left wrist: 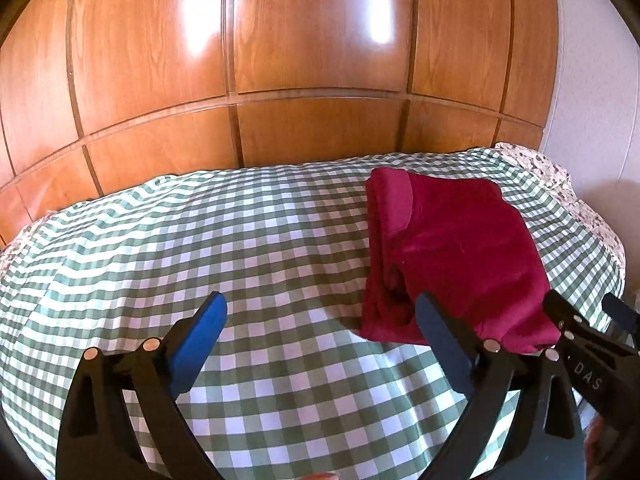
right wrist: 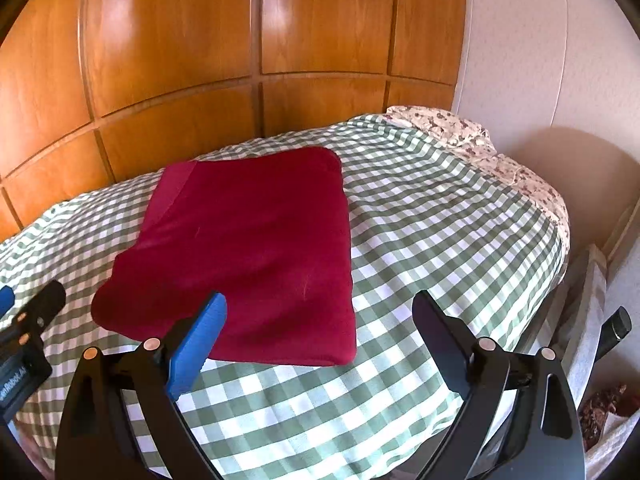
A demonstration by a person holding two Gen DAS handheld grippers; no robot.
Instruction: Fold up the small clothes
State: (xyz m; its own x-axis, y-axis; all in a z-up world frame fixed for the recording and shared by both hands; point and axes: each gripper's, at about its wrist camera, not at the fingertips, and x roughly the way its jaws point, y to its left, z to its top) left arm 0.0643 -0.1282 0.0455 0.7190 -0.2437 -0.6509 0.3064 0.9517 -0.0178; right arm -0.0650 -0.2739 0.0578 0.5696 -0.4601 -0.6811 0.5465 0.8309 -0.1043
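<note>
A dark red garment (right wrist: 248,248) lies folded into a flat rectangle on the green-and-white checked bedcover (right wrist: 440,240). In the left wrist view the red garment (left wrist: 460,256) lies to the right, its layered edges facing left. My left gripper (left wrist: 320,308) is open above bare cover, its right finger over the garment's near left corner, nothing between its blue pads. My right gripper (right wrist: 320,308) is open too, hovering over the garment's near right corner, holding nothing. The right gripper (left wrist: 592,340) shows at the left view's right edge, and the left gripper (right wrist: 28,320) at the right view's left edge.
A glossy wooden panelled wardrobe (left wrist: 320,80) stands behind the bed. A floral sheet (right wrist: 480,144) shows at the bed's far right corner, beside a white wall (right wrist: 540,60). A narrow gap with cloth and a dark handle (right wrist: 616,328) runs along the bed's right side.
</note>
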